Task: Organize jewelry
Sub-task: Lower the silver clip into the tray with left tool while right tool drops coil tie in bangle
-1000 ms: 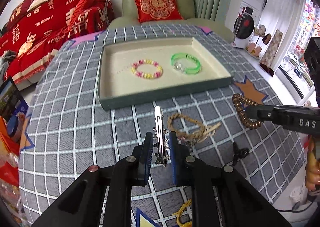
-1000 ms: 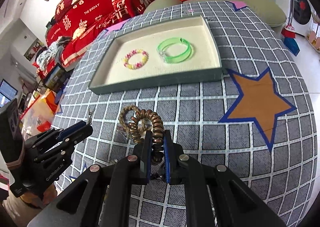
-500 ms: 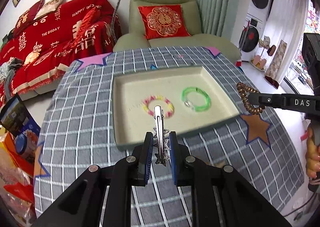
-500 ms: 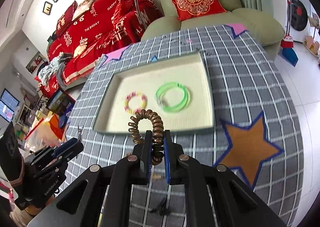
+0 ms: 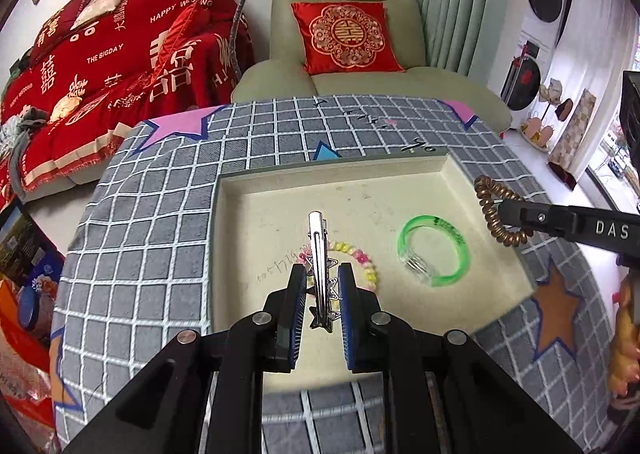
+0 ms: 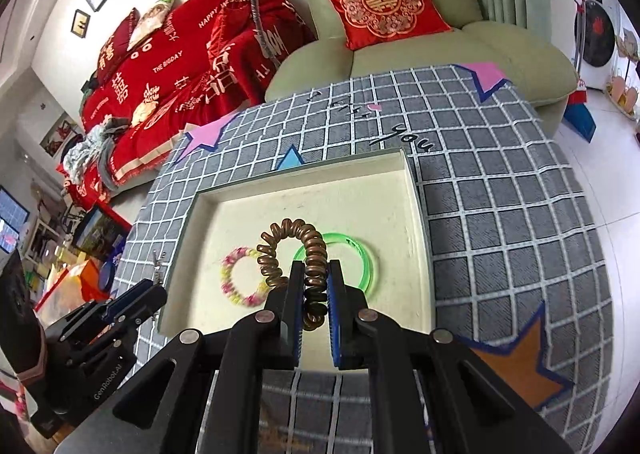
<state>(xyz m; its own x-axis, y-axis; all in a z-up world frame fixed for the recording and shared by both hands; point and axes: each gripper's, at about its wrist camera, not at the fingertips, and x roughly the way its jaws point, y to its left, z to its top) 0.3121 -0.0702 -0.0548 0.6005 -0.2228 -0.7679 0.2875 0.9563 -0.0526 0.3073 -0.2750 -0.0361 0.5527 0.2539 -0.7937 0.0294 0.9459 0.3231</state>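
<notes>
Above the tray (image 5: 448, 169), left tongs (image 5: 322, 280) clamp a hair clip (image 5: 319, 254), right tongs (image 6: 311, 286) a coil tie (image 6: 310, 254).

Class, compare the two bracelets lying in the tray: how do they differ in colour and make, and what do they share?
The green bangle is one translucent band; the beaded bracelet is a string of small pink and yellow beads. The green bangle has a clear section at its near edge; the beaded bracelet shows none, though the hair clip hides part of it. Both are rings lying flat, side by side, in the cream tray.

Green armchair (image 5: 344, 33), red cushion (image 5: 346, 35)
</notes>
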